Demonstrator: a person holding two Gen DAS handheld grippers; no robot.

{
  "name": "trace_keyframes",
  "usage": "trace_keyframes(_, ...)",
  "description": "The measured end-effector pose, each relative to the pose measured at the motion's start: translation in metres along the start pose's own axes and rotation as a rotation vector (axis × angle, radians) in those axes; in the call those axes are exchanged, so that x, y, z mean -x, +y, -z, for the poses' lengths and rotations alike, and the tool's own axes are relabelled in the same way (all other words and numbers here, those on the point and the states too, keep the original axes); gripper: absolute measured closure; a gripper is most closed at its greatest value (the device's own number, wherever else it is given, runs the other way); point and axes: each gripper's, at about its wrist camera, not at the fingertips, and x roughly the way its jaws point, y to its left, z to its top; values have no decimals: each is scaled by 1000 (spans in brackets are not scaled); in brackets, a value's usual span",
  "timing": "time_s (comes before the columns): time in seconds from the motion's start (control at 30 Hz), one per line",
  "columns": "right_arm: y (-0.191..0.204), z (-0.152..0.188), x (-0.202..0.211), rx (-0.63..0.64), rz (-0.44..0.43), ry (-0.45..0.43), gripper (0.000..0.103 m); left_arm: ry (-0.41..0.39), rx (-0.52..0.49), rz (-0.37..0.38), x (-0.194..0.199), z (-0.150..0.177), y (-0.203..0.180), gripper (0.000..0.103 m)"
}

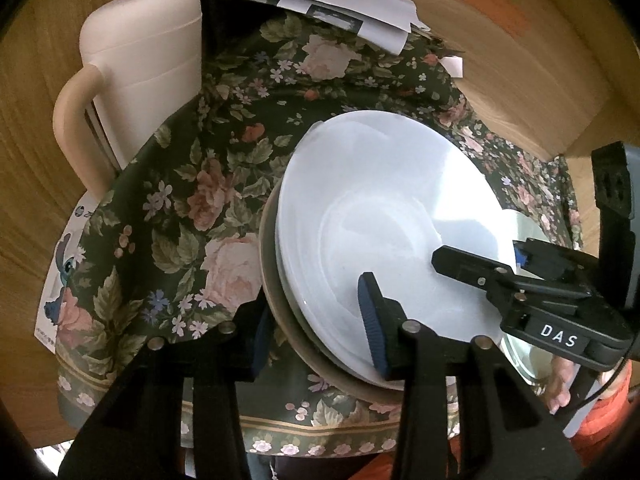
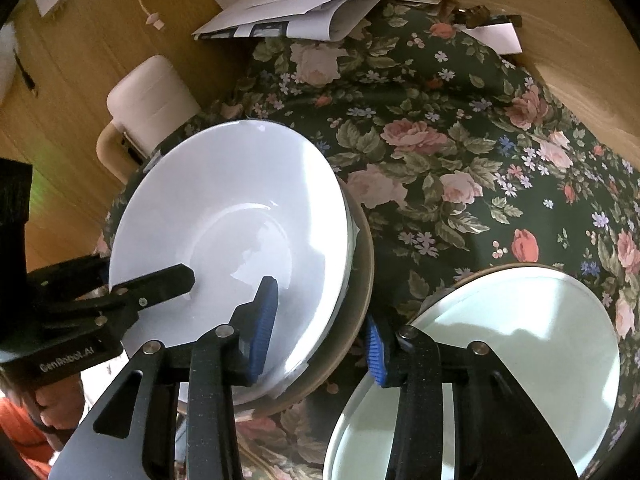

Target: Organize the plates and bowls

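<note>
Two grippers, both set astride the rim of one stack

- Left gripper [image 1: 316,332]: jaws part-closed over the stack's left rim, one pad above the top plate's face, the other outside the rim. Whether the pads press cannot be told
- Right gripper [image 2: 320,340]: same posture on the right rim, contact likewise unclear
- Stack: white plate [image 1: 380,208] nested on a brown plate [image 1: 272,280], near the middle of the floral cloth [image 1: 208,184]
- Pale green plate [image 2: 520,340]: near right, just beside the stack
- Cream jug [image 1: 140,60] far left, papers [image 1: 320,0] far

Step judged: securing a two-handed hold on the stack before lifting. Next move calls for both jaws to close firmly, then rise together and level, lest the white plate slide
</note>
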Motion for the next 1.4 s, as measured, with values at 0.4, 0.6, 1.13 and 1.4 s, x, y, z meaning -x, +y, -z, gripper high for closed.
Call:
trace_keyframes(0.4,2,3,17,-3,2,-53,67,-12,-1,-52,7,-7,-8,63)
trace_keyframes(0.6,-3,6,33,-28,-3,-94,67,-46,-24,-52,19,-15,-21,63)
trace_keyframes(1.13,-41,25,96,-109,64,-205,67,-96,-132,17,30,-29,-84,63)
trace_keyframes(1.4,-66,44,116,-163,98,-227,67,-80,-191,55,24,-25,-120,63)
